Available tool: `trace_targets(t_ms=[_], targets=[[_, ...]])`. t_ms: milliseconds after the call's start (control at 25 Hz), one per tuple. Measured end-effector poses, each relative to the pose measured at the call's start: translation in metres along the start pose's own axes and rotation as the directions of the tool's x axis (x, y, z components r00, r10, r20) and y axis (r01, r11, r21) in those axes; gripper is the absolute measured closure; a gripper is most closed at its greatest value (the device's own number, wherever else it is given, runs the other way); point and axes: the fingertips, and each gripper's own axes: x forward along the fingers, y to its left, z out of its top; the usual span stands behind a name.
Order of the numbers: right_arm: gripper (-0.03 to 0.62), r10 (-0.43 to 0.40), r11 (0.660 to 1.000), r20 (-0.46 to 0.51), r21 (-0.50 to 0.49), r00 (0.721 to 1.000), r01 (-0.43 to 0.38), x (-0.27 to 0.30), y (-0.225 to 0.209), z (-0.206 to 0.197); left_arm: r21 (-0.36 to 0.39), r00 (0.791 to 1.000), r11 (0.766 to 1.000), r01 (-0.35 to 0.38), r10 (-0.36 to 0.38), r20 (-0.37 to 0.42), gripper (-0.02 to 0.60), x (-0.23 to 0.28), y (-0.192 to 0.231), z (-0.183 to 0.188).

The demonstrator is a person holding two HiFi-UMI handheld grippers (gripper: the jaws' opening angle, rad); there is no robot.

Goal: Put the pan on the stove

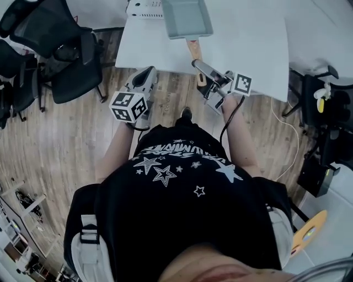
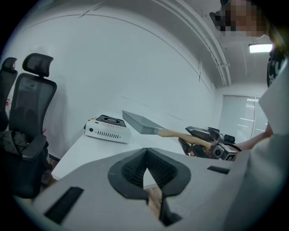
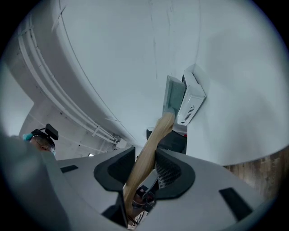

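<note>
A grey rectangular pan (image 1: 187, 19) with a wooden handle (image 1: 194, 49) hangs over the white table (image 1: 248, 38), just right of the white portable stove (image 1: 144, 8). My right gripper (image 1: 207, 74) is shut on the handle's near end. In the right gripper view the handle (image 3: 151, 149) runs between the pads up to the pan (image 3: 173, 95), which sits beside the stove (image 3: 192, 101). My left gripper (image 1: 144, 80) hovers at the table's front edge, shut and empty. Its own view shows the stove (image 2: 108, 128), the raised pan (image 2: 142, 122) and the right gripper (image 2: 203, 140).
Black office chairs (image 1: 60, 49) stand on the wooden floor left of the table. More dark equipment and a cable (image 1: 325, 110) lie to the right. The person stands close to the table's front edge.
</note>
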Motion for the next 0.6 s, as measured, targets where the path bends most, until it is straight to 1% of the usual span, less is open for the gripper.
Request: trace_targets(t_ms=[320,440,600], targets=[[0.456,0.04,0.999,-0.074,0.018,0.996,-0.038,0.004,-0.013,0.044,-0.007,0.997,0.997,-0.077,0.077,0.018,0.575,0.035,0.001,0.011],[0.457,0.066,0.997,-0.09,0.041,0.994,-0.062,0.005,-0.018,0.057,-0.022,0.993,0.993,-0.116,0.116,0.028,0.575,0.044,0.003,0.013],[0.456,0.073,0.996,-0.115,0.05,0.991,-0.068,0.004,-0.028,0.073,-0.038,0.986,0.986,-0.162,0.163,0.041,0.575,0.051,0.005,0.014]])
